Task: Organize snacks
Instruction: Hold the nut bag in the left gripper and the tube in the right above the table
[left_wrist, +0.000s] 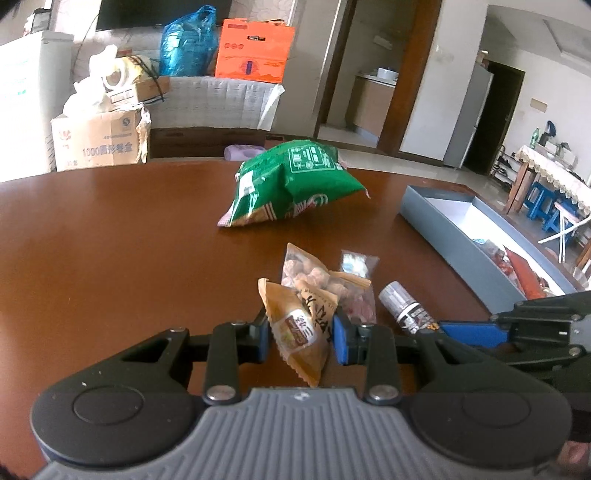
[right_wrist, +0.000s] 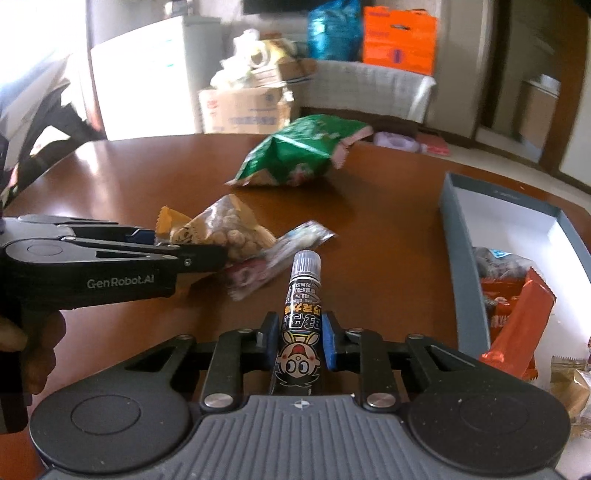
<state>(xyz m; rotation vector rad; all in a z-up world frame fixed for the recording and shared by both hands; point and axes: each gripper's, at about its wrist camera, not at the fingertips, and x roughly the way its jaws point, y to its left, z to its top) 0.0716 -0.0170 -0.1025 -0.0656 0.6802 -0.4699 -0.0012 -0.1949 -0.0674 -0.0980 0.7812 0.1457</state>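
Note:
My left gripper (left_wrist: 301, 338) is shut on a small orange snack packet (left_wrist: 297, 334), held just above the brown table (left_wrist: 110, 240). Behind it lie a clear bag of round brown snacks (left_wrist: 314, 277) and a small clear packet (left_wrist: 356, 262). My right gripper (right_wrist: 300, 341) is shut on a black cartoon-printed tube (right_wrist: 301, 321) with a clear cap, also seen in the left wrist view (left_wrist: 404, 304). The left gripper shows in the right wrist view (right_wrist: 192, 251) beside the bag of round snacks (right_wrist: 231, 229). A green snack bag (left_wrist: 291, 181) lies farther back, and shows in the right wrist view (right_wrist: 299, 153).
A grey box with a white inside (right_wrist: 465, 266) stands at the table's right and holds several snack packets, an orange-red one (right_wrist: 517, 321) leaning on its wall. It also shows in the left wrist view (left_wrist: 461, 236). Cardboard boxes (left_wrist: 96, 138) and bags stand beyond the table's far edge.

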